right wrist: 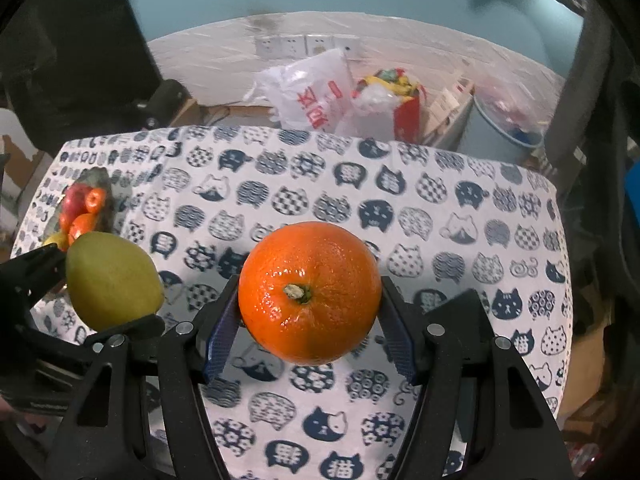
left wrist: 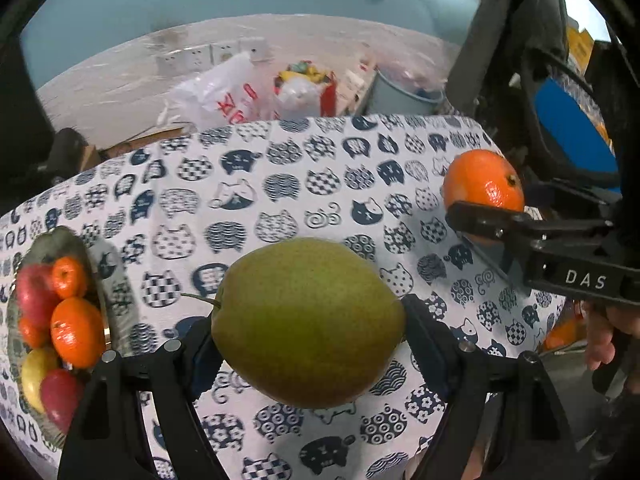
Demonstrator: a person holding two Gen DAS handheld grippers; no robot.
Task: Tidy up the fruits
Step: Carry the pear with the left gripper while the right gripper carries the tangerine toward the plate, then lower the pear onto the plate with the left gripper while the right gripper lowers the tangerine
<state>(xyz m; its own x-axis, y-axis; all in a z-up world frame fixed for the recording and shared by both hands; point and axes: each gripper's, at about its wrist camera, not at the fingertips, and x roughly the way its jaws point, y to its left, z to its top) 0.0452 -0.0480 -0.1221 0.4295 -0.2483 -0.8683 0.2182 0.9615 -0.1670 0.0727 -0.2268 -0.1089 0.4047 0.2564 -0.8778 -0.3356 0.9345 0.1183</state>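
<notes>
My left gripper is shut on a green pear and holds it above the cat-print tablecloth. My right gripper is shut on an orange, also held above the cloth. The pear also shows at the left of the right wrist view; the orange shows at the right of the left wrist view. A glass plate at the table's left edge holds several fruits: red apples, oranges and a yellow fruit. It shows small in the right wrist view.
Behind the table's far edge are white plastic bags, a red bag, a cardboard box and a pale blue bin. A dark chair with a jacket stands at the right. A hand holds the right gripper.
</notes>
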